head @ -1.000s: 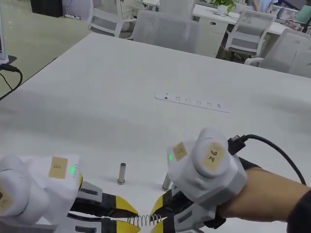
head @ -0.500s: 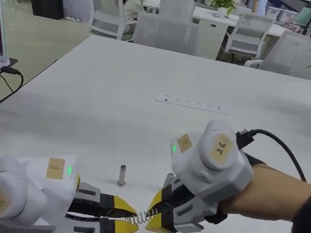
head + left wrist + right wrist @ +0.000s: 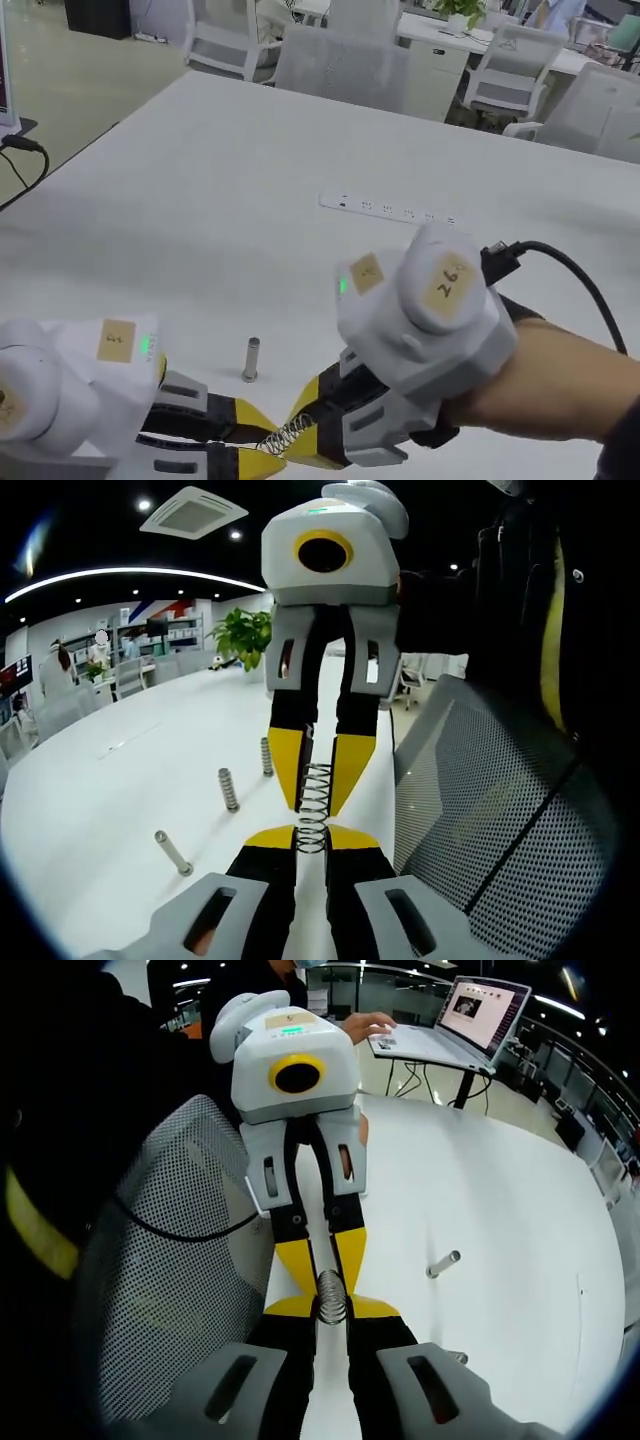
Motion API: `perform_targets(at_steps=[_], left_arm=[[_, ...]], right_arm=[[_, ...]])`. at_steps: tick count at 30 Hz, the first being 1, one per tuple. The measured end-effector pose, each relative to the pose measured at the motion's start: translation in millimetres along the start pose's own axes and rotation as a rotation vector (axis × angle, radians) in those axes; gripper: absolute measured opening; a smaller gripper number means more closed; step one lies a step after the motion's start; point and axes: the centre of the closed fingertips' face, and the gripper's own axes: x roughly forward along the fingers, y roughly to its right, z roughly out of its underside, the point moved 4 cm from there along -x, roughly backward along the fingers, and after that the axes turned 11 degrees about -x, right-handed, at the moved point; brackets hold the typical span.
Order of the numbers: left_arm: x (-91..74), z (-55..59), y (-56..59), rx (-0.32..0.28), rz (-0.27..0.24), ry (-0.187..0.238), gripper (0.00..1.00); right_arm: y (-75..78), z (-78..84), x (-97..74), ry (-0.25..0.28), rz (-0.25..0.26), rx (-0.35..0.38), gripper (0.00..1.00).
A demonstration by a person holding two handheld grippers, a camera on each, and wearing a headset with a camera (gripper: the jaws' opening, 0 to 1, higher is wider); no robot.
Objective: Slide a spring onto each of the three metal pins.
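A steel spring (image 3: 282,435) hangs just above the white table (image 3: 200,200), stretched between my two grippers. My left gripper (image 3: 262,440) is shut on its near end, and my right gripper (image 3: 300,436) pinches the other end. In the left gripper view the spring (image 3: 315,800) runs from my left gripper (image 3: 312,838) up into the right gripper's yellow tips. In the right gripper view I see it end-on (image 3: 332,1296) in my right gripper (image 3: 332,1310). A bare metal pin (image 3: 250,358) stands upright beyond the grippers. Two more pins (image 3: 229,789) (image 3: 266,756) each carry a spring.
A white power strip (image 3: 395,212) lies flush in the table's middle. Office chairs (image 3: 340,60) line the far edge. A grey mesh chair (image 3: 480,790) stands close beside the grippers. An open laptop (image 3: 470,1020) with a person's hand (image 3: 365,1025) on it sits at the table's end.
My right gripper has moved left toward the left gripper and rolled, now covering a sprung pin. The spring between them has tilted and looks shorter.
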Motion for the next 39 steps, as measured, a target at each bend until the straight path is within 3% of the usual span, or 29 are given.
perform_targets(at_steps=[11,39], left_arm=[[3.4,-0.8,0.7,-0.001,0.008,0.002,0.03],[2.1,2.2,-2.2,-0.018,-0.009,0.000,0.07]], right_arm=[[0.1,-7.7,0.5,-0.016,-0.009,-0.020,0.08],[4.9,-2.9,2.1,-0.078,-0.013,-0.038,0.08]])
